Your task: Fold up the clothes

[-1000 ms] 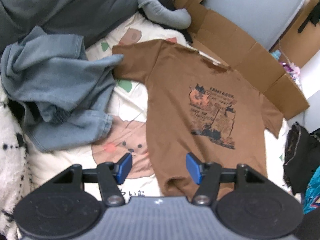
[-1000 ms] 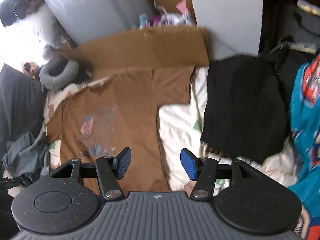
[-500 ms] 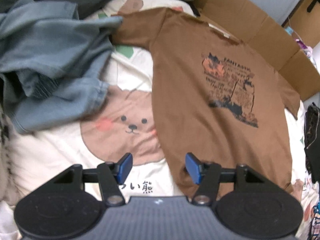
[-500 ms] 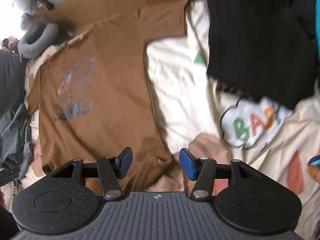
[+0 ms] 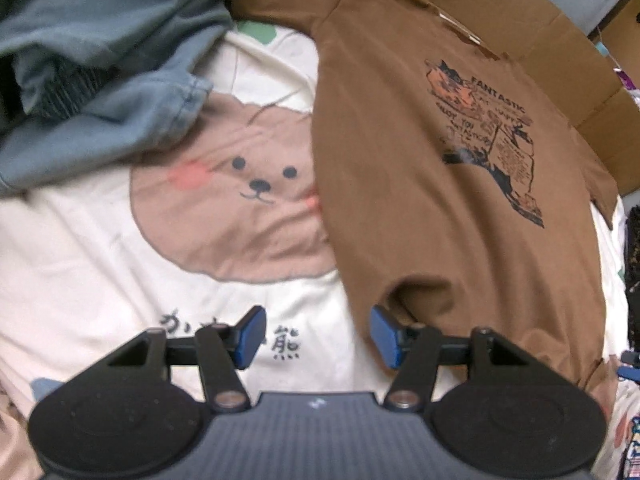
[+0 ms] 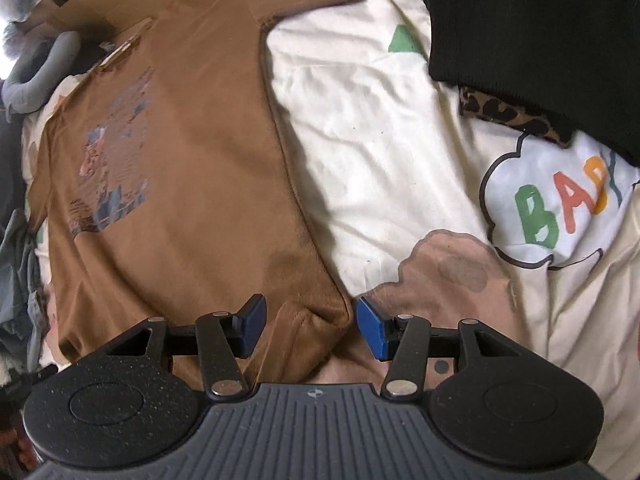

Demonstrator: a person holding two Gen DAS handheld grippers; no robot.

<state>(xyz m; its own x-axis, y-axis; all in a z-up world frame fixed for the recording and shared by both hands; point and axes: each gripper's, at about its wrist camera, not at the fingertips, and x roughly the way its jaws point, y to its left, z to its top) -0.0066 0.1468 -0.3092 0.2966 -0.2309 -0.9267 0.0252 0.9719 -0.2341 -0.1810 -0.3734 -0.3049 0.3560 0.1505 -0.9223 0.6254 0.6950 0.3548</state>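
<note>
A brown T-shirt (image 5: pixel 440 184) with a printed graphic lies spread flat, front up, on a cream bedsheet (image 5: pixel 100 248) with a bear face. My left gripper (image 5: pixel 316 336) is open and low over the sheet, at the shirt's bottom left hem corner; its right finger is at the hem edge. In the right wrist view the same shirt (image 6: pixel 188 168) fills the left half. My right gripper (image 6: pixel 310 324) is open, its jaws on either side of the shirt's bottom right hem corner, which is slightly rumpled.
Blue-grey jeans and clothes (image 5: pixel 100 68) are piled at the left of the shirt. A black garment (image 6: pixel 532 32) over a leopard-print piece lies at the right. Flattened cardboard (image 5: pixel 540 40) runs behind the shirt's collar. A grey neck pillow (image 6: pixel 36 68) lies beyond.
Both grippers have dropped lower and closer to the shirt's bottom hem, each now at a hem corner. Both stay open.
</note>
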